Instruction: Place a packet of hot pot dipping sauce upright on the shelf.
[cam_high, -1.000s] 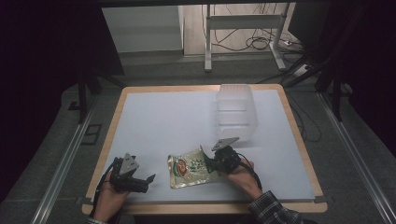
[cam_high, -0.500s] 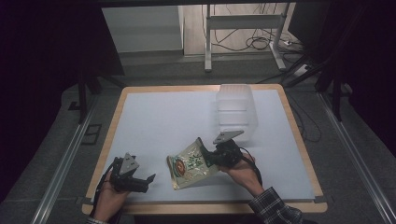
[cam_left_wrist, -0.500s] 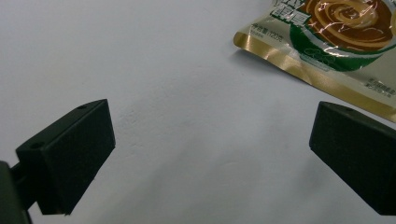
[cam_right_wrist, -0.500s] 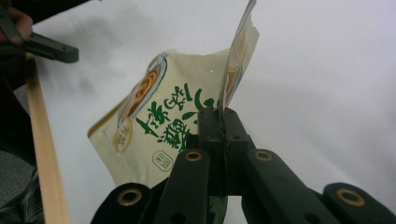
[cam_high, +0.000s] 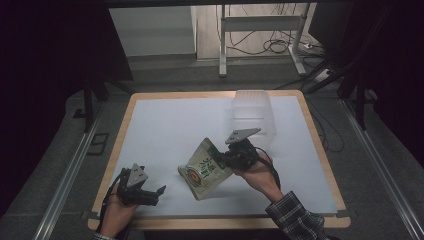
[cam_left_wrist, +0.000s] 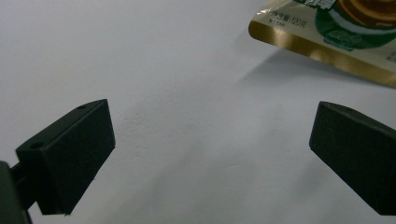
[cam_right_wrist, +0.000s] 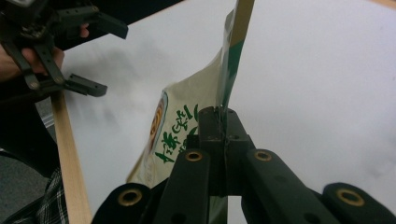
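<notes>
A cream snack pouch (cam_high: 204, 169) with green lettering and a gold edge hangs tilted above the white table top, near its front middle. My right gripper (cam_high: 221, 159) is shut on the pouch's right edge; in the right gripper view the jaws pinch the pouch's seam (cam_right_wrist: 223, 122). My left gripper (cam_high: 159, 192) rests at the front left corner, open, jaws wide with nothing between them. The left gripper view has the pouch's gold corner (cam_left_wrist: 322, 44) lifted off the surface, a shadow beneath it.
A clear plastic container (cam_high: 254, 112) stands at the back right of the white mat (cam_high: 165, 130). The table's wooden rim (cam_high: 225, 222) runs along the front. Floor cables and a metal stand lie beyond the far edge.
My right gripper has lifted the pouch off the table and tipped it up on its edge, moving slightly back. The left gripper has stayed in place.
</notes>
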